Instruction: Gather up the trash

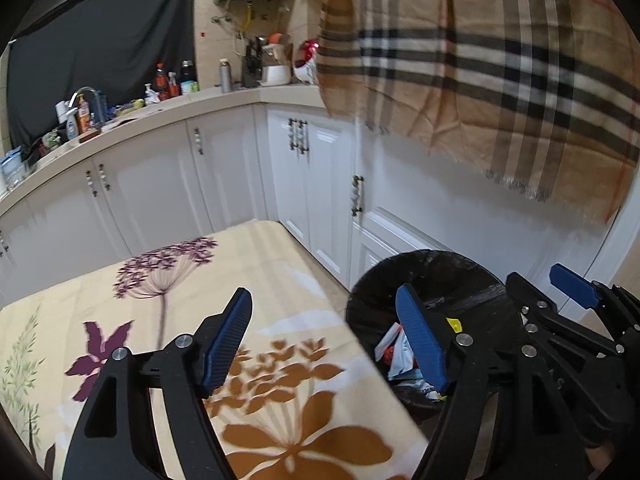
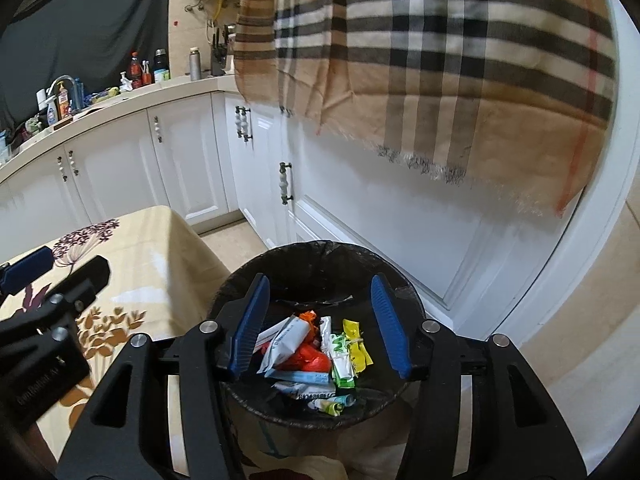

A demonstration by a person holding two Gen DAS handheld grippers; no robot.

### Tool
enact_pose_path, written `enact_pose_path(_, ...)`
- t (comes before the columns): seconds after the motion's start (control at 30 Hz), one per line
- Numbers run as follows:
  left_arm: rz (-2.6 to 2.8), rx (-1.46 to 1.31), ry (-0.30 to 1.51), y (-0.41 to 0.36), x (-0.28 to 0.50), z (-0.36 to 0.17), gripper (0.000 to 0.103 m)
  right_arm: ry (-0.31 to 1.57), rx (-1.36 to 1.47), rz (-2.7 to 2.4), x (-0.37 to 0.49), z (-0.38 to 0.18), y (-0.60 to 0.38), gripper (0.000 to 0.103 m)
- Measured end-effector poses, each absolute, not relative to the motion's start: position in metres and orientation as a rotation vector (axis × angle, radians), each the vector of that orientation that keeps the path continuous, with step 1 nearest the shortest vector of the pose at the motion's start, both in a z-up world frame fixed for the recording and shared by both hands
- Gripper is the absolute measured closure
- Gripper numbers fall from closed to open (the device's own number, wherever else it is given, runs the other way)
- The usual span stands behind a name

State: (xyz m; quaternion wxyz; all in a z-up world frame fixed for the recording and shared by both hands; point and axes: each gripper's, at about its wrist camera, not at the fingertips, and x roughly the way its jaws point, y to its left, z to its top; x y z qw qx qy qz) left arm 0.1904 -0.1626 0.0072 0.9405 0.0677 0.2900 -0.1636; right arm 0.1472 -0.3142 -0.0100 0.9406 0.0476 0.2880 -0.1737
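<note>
now right gripper (image 2: pixel 320 326) empty over bin (image 2: pixel 236 284), wrappers (image 2: pixel 316 354) inside

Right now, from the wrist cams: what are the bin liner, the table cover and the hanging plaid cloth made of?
Bin liner: thin black plastic film, probably; glossy and wrinkled at the rim.
Table cover: looks like soft printed fabric, matte, cream with purple and brown flowers, draping over the edge.
Plaid cloth: woven textile, maybe wool or a blend; matte tan check with a frayed fringe along its lower edge.
</note>
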Motion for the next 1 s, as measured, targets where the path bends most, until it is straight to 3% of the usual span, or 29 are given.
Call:
enact_pose_path(0.23, -0.299, 0.106, 0.557, -0.133, 0.173, 0.022, 0.028, 0.555, 0.072, -0.343, 0.128, 0.008, -0.297, 0.050)
enact_pose_path(0.3, -0.296, 0.102, 0.548, -0.127, 0.168, 0.026, 0.028, 0.546, 0.064, -0.345, 0.123, 0.013, -0.293, 0.045)
enact_pose_path(1.0, -0.264, 0.069, 0.515, -0.093, 0.145, 0.039, 0.024, 0.491, 0.034, -0.341, 0.098, 0.036, -0.274, 0.043)
